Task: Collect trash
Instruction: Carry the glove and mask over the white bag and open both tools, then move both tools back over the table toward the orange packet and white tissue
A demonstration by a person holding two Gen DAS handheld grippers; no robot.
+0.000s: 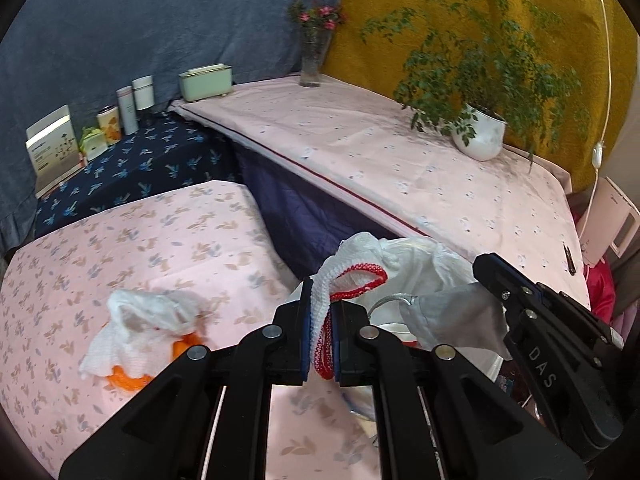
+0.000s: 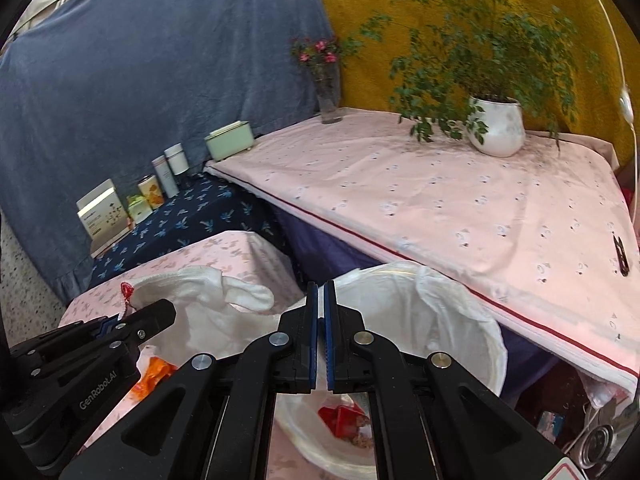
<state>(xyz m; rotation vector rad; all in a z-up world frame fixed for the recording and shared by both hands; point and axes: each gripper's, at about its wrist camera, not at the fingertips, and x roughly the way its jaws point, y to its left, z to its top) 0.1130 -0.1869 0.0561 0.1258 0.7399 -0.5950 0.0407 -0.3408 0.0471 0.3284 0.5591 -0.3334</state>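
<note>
White knit cloth with red trim is pinched in the left gripper, just beside the lined bin. Right gripper is clamped on nothing, over the bin. Crumpled tissue sits further left of the bin; a dangling cloth could snag the liner.

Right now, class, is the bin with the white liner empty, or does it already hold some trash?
Not empty. The right wrist view looks down into the bin, and red wrappers with some crumbs lie on the bottom of its white liner.
</note>
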